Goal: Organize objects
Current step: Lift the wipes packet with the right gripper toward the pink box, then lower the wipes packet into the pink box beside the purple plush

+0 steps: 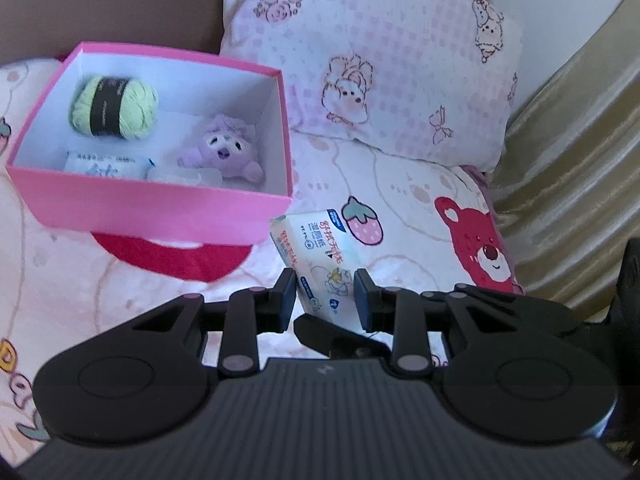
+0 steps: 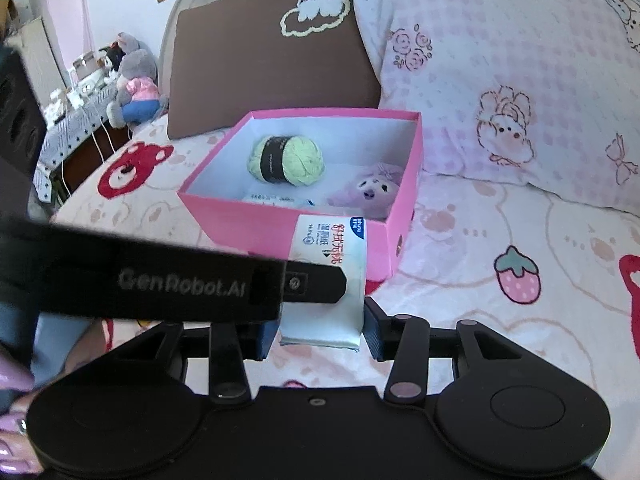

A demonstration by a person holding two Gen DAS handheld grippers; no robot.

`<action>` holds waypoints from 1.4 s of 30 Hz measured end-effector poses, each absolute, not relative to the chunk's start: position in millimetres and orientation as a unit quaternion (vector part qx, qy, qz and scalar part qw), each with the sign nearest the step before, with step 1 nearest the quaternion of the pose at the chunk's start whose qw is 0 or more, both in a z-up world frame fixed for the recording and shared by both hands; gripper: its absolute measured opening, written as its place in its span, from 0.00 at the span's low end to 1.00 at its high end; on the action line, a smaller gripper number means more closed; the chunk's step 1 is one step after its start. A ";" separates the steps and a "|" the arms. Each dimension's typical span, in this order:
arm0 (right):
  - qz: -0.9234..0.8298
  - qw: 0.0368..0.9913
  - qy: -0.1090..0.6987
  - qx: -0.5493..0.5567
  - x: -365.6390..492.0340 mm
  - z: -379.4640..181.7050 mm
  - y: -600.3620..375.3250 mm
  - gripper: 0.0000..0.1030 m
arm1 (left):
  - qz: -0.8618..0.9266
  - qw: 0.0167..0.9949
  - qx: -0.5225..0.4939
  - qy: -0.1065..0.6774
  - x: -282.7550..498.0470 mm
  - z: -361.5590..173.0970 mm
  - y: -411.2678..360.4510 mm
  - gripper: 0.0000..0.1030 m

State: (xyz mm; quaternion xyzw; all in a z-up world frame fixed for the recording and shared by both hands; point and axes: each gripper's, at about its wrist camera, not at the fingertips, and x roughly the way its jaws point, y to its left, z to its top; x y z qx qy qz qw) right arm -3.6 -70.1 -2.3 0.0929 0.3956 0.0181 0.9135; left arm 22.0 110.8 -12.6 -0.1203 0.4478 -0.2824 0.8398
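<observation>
A white wet-wipes pack (image 1: 316, 256) (image 2: 332, 268) stands between both grippers above the bedspread. My left gripper (image 1: 325, 294) has its pads against the pack's two sides. My right gripper (image 2: 320, 332) is shut on the pack's lower end. The left gripper's black finger crosses the right wrist view in front of the pack. An open pink box (image 1: 160, 204) (image 2: 256, 224) lies on the bed beyond. It holds a green yarn ball (image 1: 114, 106) (image 2: 286, 160), a purple plush toy (image 1: 224, 150) (image 2: 372, 190) and a small white packet (image 1: 106, 166).
A pink patterned pillow (image 1: 380, 60) (image 2: 500, 80) and a brown cushion (image 2: 272, 60) lean at the headboard behind the box. A gold curtain (image 1: 568, 160) hangs at the right. A side table with plush toys (image 2: 132, 88) stands left of the bed.
</observation>
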 end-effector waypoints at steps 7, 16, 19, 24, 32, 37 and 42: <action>0.034 0.924 0.370 0.091 16.7 13.1 -57.6 0.47 | -0.269 0.850 -0.128 0.434 38.3 8.9 134.6 0.28; 0.069 0.927 0.363 0.070 53.4 15.7 -46.5 0.46 | -0.248 0.854 -0.105 0.445 71.3 19.4 152.1 0.28; 0.081 0.924 0.367 0.076 71.9 16.1 -49.5 0.46 | -0.237 0.859 -0.089 0.445 85.3 21.9 152.7 0.28; 0.092 0.919 0.371 0.101 104.6 15.3 -59.7 0.46 | -0.222 0.863 -0.094 0.444 114.0 22.5 157.0 0.28; 0.112 0.900 0.397 0.138 156.7 4.6 -75.7 0.46 | -0.213 0.849 -0.129 0.466 167.8 6.1 168.3 0.27; 0.109 0.893 0.415 0.139 188.0 -9.3 -80.7 0.46 | -0.196 0.854 -0.127 0.465 193.5 -11.8 165.1 0.27; 0.110 0.876 0.441 0.161 220.1 -25.3 -94.2 0.46 | -0.188 0.850 -0.138 0.473 222.4 -32.5 163.8 0.27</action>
